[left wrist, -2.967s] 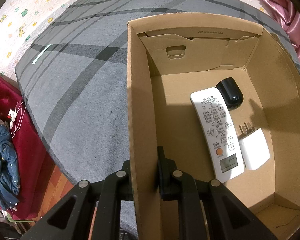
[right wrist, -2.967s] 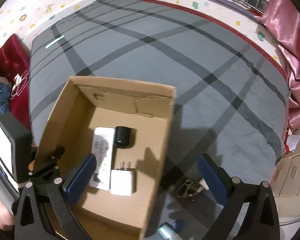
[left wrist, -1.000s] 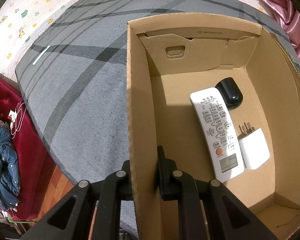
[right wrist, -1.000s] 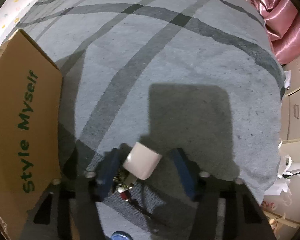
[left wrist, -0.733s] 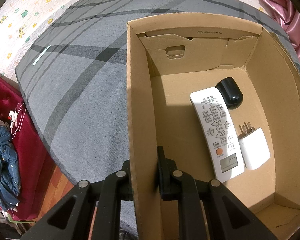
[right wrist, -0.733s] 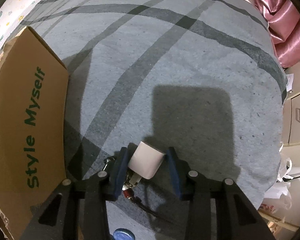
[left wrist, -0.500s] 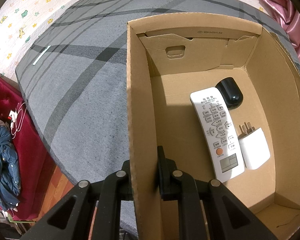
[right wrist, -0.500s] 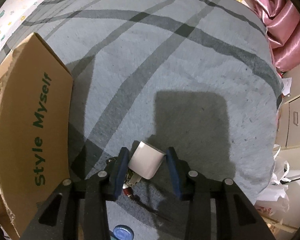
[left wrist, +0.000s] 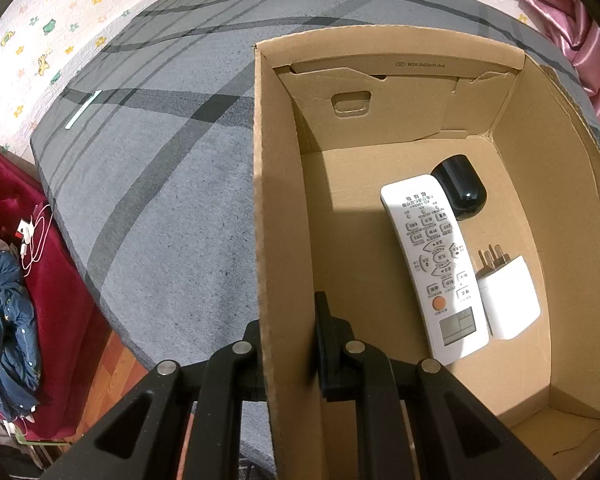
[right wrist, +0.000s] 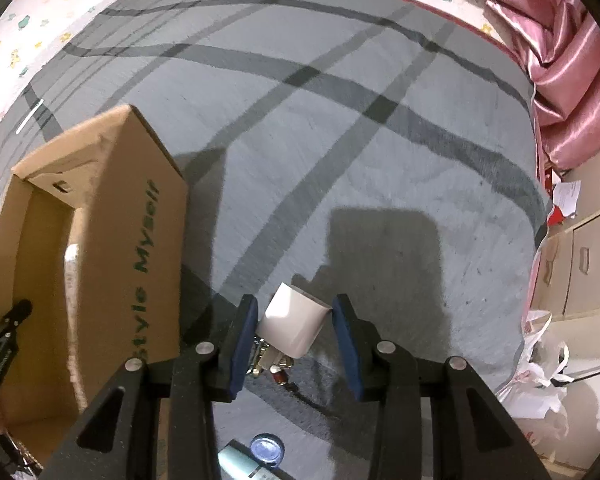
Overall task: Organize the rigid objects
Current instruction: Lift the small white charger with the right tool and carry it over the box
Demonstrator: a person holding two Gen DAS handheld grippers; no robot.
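The right tongs have closed on the white charger and lifted it off the bed, beside the cardboard box (keys dangling beneath). Left tongs stay clamped on the box's left wall. Next, boxing it.

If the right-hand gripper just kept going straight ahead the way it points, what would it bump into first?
Probably the grey striped carpet. The right gripper, shut on a white charger block, points past the cardboard box, though depth is unclear.
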